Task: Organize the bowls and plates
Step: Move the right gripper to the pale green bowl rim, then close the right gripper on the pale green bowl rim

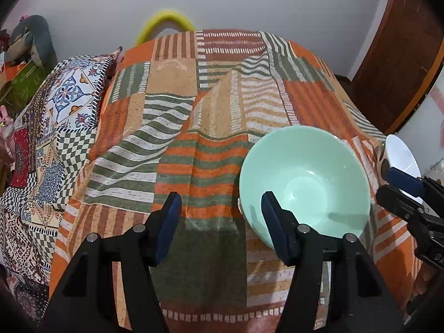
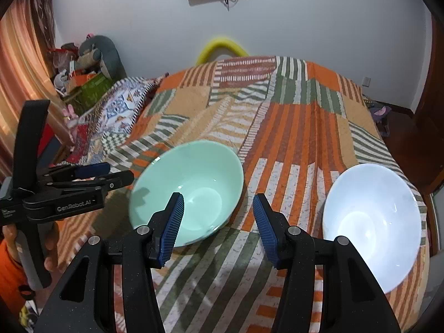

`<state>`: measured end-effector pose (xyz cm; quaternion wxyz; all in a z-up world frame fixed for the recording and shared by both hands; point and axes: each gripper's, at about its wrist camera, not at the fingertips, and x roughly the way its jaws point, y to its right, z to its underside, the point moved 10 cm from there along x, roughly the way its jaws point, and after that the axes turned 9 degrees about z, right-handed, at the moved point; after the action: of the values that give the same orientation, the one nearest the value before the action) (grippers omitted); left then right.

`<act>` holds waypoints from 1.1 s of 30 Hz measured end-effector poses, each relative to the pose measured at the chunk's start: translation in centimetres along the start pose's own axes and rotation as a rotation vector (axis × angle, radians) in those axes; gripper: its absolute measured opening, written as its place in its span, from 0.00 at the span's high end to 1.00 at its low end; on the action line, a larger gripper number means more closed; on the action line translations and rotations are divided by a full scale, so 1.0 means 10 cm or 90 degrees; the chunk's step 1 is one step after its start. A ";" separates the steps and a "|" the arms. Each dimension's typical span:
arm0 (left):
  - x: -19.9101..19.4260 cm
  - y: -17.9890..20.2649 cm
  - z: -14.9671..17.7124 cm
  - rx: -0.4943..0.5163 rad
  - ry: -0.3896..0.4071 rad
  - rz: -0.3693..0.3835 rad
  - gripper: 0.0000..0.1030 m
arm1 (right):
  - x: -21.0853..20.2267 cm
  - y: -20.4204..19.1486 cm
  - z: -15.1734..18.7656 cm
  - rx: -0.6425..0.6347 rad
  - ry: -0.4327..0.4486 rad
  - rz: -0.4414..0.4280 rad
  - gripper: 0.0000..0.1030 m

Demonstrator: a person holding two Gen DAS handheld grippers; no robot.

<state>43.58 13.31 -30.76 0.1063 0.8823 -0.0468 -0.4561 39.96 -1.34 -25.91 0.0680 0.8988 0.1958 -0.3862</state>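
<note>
Left gripper [image 1: 219,224] lower centre, jaws wide, empty | green bowl [image 1: 305,180] right of centre: glossy, rigid, breakable (likely slippery), pinch the rim | right gripper [image 2: 217,229] bottom centre, agape, empty; white bowl [image 2: 371,222] lower right | "GenRobot.AI" at left

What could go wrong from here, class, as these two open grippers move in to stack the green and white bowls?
1. The white bowl sits near the bed's edge; a nudge could tip it off.
2. The patterned bedspread is soft and wrinkled, so the green bowl may rock when gripped.
3. The left gripper and right gripper are close together and might collide.
</note>
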 end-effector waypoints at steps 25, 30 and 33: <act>0.24 0.22 0.13 0.066 -0.030 0.018 0.87 | 0.40 -0.08 0.18 -0.017 -0.062 0.001 0.74; 0.15 0.25 0.14 0.067 -0.022 0.020 0.88 | 0.36 -0.07 0.19 -0.007 -0.064 -0.002 0.78; 0.06 0.29 0.11 0.082 -0.012 0.009 0.88 | 0.32 -0.07 0.17 -0.008 -0.062 0.000 0.78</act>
<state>43.08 10.26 -31.14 0.0522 0.8828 -0.0832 -0.4593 40.58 -0.21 -29.35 0.0829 0.8784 0.1945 -0.4286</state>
